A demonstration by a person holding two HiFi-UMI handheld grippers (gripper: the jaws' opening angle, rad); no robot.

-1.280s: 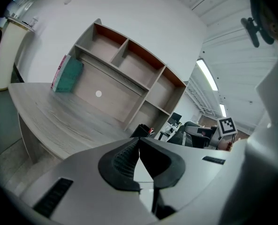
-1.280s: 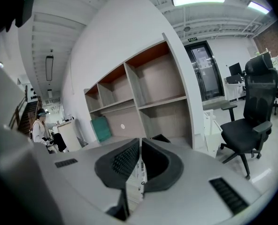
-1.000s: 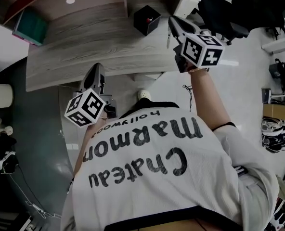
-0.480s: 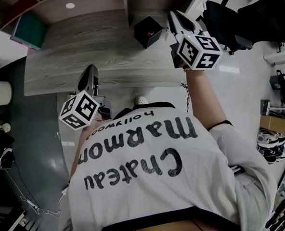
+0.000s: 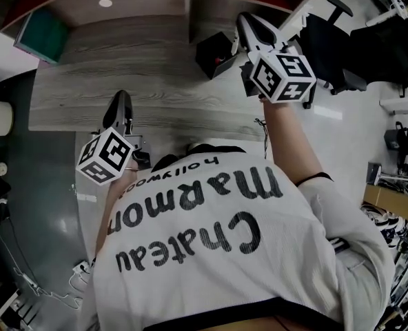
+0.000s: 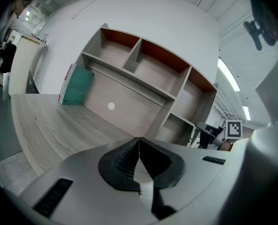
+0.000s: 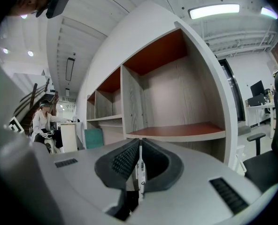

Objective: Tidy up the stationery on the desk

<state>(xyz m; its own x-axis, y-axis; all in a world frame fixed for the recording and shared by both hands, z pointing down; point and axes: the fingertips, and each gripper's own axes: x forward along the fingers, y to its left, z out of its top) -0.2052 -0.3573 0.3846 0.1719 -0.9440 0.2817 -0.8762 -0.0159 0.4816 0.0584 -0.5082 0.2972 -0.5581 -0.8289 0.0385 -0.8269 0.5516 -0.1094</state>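
Big grey wood-grain desk [image 5: 142, 74] fills the middle, with a wooden cubby shelf with red-brown backs [image 6: 134, 56] along its far edge. A teal box [image 5: 40, 37] leans at the desk's far left corner. A black square pen holder [image 5: 209, 50] with something red in it stands near the desk's right end. The left gripper [image 5: 121, 96] is over the desk's near edge, jaws pressed together with nothing in them. The right gripper [image 5: 242, 21] is at the desk's right end, just beside the holder, jaws nearly together and pinching a slim white pen with black print [image 7: 139, 170], held upright between the pads.
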